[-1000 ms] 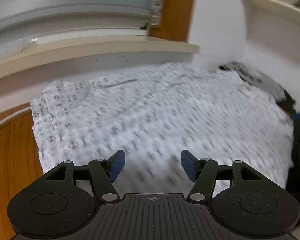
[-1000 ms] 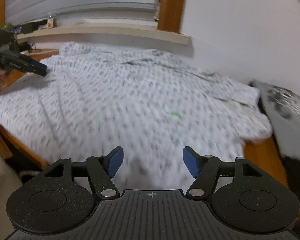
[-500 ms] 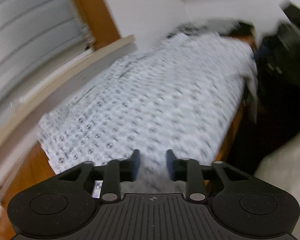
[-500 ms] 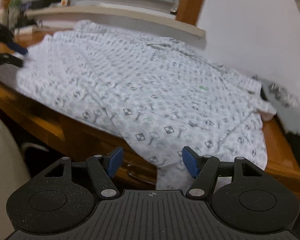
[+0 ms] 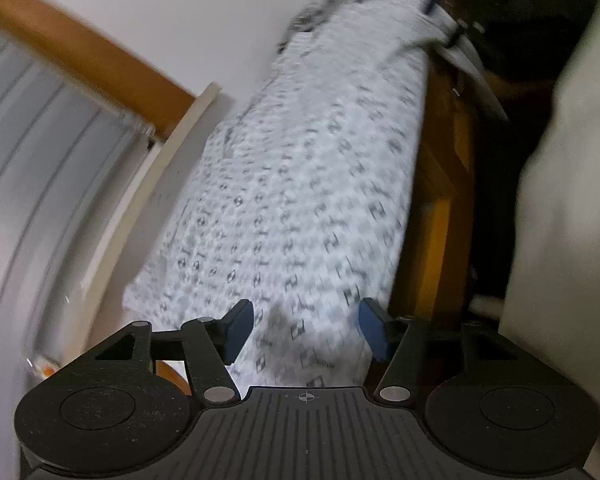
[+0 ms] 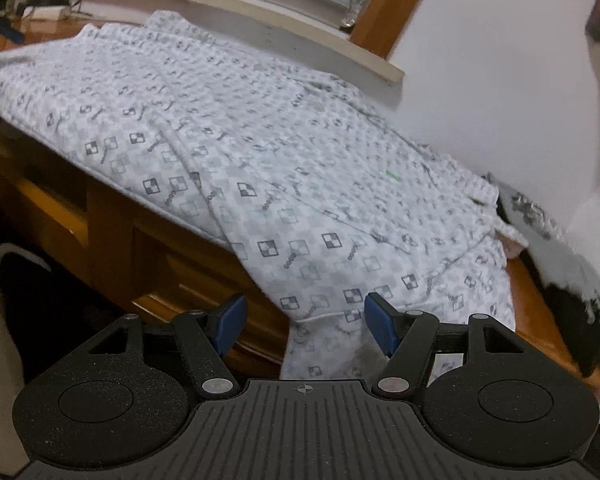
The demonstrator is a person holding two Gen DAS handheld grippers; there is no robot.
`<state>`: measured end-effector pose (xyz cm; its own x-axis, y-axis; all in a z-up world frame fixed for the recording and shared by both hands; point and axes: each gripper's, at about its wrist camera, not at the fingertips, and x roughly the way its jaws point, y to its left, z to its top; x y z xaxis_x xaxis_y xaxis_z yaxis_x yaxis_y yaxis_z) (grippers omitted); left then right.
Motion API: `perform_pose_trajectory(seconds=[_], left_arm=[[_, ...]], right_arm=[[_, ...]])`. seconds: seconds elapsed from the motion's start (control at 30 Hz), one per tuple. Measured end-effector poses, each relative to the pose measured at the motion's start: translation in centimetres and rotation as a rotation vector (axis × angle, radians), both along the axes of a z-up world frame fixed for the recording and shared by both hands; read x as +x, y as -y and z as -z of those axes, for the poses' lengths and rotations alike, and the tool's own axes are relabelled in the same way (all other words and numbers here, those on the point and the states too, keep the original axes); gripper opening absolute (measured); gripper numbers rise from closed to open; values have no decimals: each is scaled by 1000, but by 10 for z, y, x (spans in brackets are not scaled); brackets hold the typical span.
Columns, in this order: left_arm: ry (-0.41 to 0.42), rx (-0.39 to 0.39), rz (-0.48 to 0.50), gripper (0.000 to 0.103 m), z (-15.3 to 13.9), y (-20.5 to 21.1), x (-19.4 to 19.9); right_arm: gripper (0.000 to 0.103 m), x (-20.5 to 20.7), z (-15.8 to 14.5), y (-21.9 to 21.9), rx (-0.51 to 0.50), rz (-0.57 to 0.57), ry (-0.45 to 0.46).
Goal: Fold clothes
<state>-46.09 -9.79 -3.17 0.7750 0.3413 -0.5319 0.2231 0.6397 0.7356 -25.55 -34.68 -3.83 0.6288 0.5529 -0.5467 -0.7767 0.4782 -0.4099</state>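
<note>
Both grippers' fingers stand spread, gripping nothing. Right gripper (image 6: 302,322) faces the patterned shirt (image 6: 260,152) hem hanging over the table (image 6: 112,220) edge; left gripper (image 5: 306,328) looks along its length.

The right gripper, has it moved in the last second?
Yes. The right gripper drew back toward the table's front edge; the shirt's hem now hangs between its open fingers.

No word can be read: the white shirt with grey checkered squares (image 6: 284,152) carries small repeated script marks, perhaps a brand name, too blurred to make out.
</note>
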Motion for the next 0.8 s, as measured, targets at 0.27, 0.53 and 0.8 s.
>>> perform_pose_trajectory(seconds=[0.27,0.53,0.8], left_arm=[[-19,90,-17,64,20,-4,-10],[-14,74,-10,54,16,-9,-19],[-9,-99,-38,27,-9,-22,-25]], right_arm=[[57,-6,8,-6,-16,-19,54],[30,2,9,-4,-34,-15,52],[4,5,-5,4,-33,-25,72]])
